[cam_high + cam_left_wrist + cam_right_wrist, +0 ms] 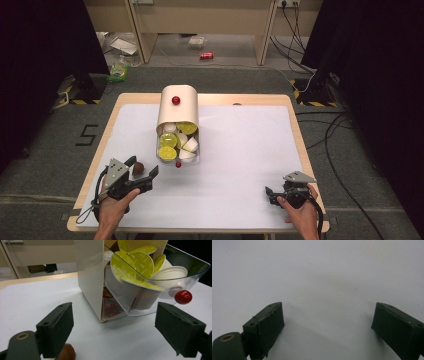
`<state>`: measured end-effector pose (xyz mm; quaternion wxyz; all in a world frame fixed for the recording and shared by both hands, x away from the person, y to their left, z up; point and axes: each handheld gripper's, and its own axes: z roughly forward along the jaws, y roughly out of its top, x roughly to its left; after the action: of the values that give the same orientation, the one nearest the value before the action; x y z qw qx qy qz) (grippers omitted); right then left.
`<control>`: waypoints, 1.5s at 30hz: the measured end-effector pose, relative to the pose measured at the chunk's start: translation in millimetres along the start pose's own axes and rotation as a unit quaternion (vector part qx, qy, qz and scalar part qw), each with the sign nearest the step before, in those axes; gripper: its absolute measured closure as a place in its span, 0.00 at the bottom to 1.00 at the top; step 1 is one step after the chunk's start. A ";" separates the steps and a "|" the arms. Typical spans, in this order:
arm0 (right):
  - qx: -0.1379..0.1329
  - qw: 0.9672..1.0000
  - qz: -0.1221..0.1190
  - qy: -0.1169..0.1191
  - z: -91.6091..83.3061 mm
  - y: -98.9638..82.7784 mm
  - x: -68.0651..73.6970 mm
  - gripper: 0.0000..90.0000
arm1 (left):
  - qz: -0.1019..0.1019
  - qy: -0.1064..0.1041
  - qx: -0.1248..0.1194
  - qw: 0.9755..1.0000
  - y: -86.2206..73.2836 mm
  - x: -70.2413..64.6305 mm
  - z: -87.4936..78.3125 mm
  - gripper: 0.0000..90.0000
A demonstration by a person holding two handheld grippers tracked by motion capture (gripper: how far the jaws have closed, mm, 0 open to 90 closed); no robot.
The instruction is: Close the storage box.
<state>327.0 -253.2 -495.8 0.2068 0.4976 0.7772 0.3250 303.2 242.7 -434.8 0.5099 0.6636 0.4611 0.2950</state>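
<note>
A cream capsule box [177, 106] with a red knob [175, 100] on top stands at the middle of the white table top [240, 150]. Its clear drawer [192, 270] is pulled out toward me and holds several capsules with yellow-green lids [136, 262] and white ones [170, 272]. The drawer front carries a small red knob [183, 297]. My left gripper [142, 167] is open at the near left, pointing at the drawer. A brown capsule [66, 353] lies on the table close by its left jaw. My right gripper [270, 194] rests open at the near right, with bare table between its jaws.
The table's wooden rim [300, 145] frames the white surface. Behind the table, on the floor, are a red can [206, 56], plastic litter [119, 70] and cables [330, 125] at the right. Dark curtains stand on both sides.
</note>
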 end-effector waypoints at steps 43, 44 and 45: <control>0.000 1.000 -0.002 0.000 0.2 0.2 -0.3 0.12 | -0.016 0.014 -0.017 1.000 10.4 0.3 26.2 0.13; 0.000 1.000 -0.002 0.000 0.2 0.2 -0.3 0.12 | -0.016 0.015 -0.017 1.000 10.9 0.2 26.9 0.13; 0.000 1.000 -0.002 0.000 0.2 0.2 -0.3 0.12 | -0.016 0.014 -0.017 1.000 11.7 -0.1 27.9 0.13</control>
<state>327.3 -253.4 -495.8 0.2072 0.4963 0.7781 0.3246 330.8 230.7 -432.2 0.5194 0.6427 0.4739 0.3041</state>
